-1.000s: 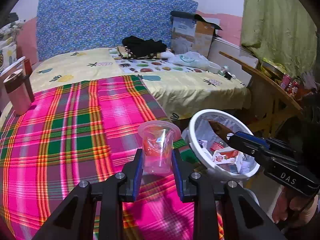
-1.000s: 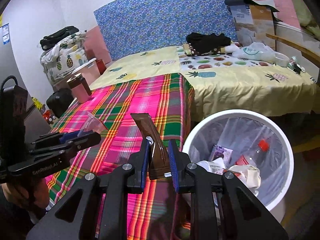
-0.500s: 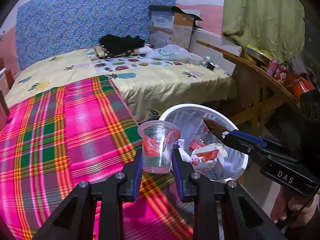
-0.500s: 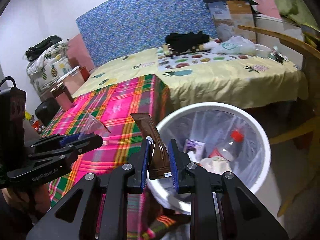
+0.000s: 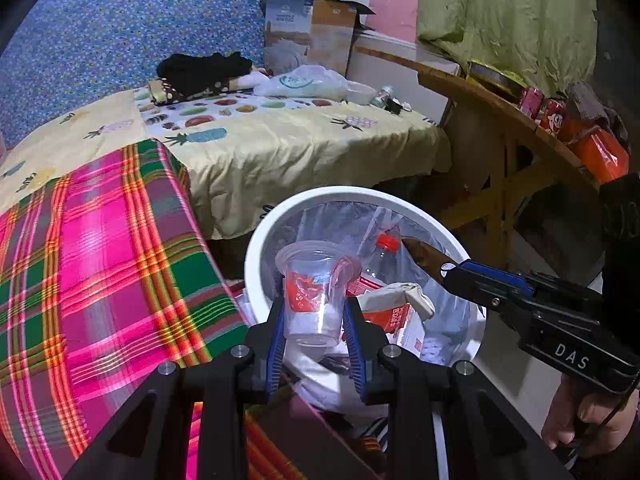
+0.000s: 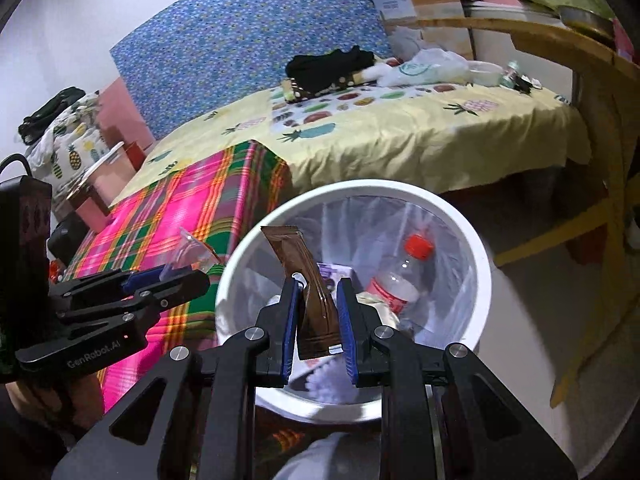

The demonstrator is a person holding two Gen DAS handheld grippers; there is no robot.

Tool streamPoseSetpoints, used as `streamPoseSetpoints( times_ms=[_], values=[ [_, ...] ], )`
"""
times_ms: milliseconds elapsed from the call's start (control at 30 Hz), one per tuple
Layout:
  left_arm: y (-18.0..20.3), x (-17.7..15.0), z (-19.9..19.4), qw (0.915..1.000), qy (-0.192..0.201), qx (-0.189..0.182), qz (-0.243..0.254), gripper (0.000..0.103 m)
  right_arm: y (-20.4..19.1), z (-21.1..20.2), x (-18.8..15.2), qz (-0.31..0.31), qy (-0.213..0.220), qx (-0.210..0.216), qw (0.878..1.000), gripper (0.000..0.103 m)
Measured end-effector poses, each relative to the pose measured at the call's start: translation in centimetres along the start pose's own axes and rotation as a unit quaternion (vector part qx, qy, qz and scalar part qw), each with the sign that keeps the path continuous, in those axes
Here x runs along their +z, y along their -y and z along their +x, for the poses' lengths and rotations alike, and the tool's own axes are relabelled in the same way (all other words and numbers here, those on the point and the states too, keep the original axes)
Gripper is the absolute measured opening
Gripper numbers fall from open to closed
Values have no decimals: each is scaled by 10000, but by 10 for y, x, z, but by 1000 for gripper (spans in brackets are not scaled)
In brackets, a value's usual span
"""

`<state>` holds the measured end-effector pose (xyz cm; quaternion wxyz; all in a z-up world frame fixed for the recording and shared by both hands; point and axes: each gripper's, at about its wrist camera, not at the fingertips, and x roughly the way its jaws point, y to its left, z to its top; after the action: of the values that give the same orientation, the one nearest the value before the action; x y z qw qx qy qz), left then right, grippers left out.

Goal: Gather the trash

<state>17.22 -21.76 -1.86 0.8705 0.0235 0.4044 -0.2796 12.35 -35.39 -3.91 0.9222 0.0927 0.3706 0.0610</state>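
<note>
A clear plastic cup (image 5: pixel 316 292) with red print stands upright between the pads of my left gripper (image 5: pixel 316 332), which is shut on it just over the near rim of the white bin (image 5: pixel 256 248). My right gripper (image 6: pixel 318 320) is shut on a brown wrapper (image 6: pixel 312 292) that sticks up over the bin (image 6: pixel 480 264). Inside the lined bin lie a plastic bottle (image 6: pixel 396 284) with a red cap and a crumpled carton (image 5: pixel 396 312). Each wrist view shows the other gripper: the right gripper (image 5: pixel 452 272) with the wrapper (image 5: pixel 424 252), and the left gripper (image 6: pixel 192 276) with the cup (image 6: pixel 192 248).
A bed with a pink plaid blanket (image 5: pixel 100 280) and a yellow fruit-print sheet (image 5: pixel 300 148) lies left of and behind the bin. A wooden table (image 5: pixel 500 116) with red cans stands at the right. A cardboard box (image 5: pixel 320 32) sits behind the bed.
Both grippers have moved right, off the plaid blanket and over the bin, carrying the cup and the wrapper. The bin now fills the middle of both views.
</note>
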Motion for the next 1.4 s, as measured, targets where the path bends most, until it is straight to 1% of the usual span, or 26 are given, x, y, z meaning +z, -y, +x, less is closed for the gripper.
streamPoseSetpoints(
  times_ms=[233, 567, 667, 700, 767, 833, 900, 933, 1100, 1200, 1233, 1400],
  values=[
    [7, 1, 18, 9998, -142, -124, 54, 29, 7, 6, 0, 37, -107, -4, 9999, 20],
    [5, 4, 39, 9990, -329, -268, -131, 29, 17, 16, 0, 199, -309, -26, 9993, 21],
    [4, 4, 41, 9988, -330, -303, -203, 33, 17, 15, 0, 228, -286, -85, 9993, 22],
    [3, 5, 42, 9987, -315, -317, -223, 36, 18, 15, 0, 231, -266, -105, 9993, 23],
    [2, 5, 42, 9987, -304, -323, -243, 38, 19, 14, 0, 264, -233, -83, 9993, 24],
    [2, 4, 41, 9987, -291, -324, -257, 38, 19, 13, 1, 279, -188, -71, 9994, 27],
    [2, 4, 38, 9988, -262, -321, -266, 38, 19, 11, 1, 275, -146, -66, 9995, 35],
    [1, 3, 37, 9988, -247, -313, -268, 38, 18, 10, 1, 269, -126, -66, 9995, 37],
    [0, 0, 25, 9993, -152, -224, -271, 38, 10, 5, 2, 167, -80, -120, 9998, 38],
    [-1, -3, 13, 9994, -61, -142, -309, 44, 4, -1, 1, 102, -53, -159, 9998, 38],
    [-2, -4, 9, 9994, -31, -124, -325, 45, 2, -2, 0, 74, -48, -161, 9998, 38],
    [-4, -12, -13, 9993, 113, 91, -346, 45, -11, -9, -3, -75, -30, -140, 9999, 38]
  ],
)
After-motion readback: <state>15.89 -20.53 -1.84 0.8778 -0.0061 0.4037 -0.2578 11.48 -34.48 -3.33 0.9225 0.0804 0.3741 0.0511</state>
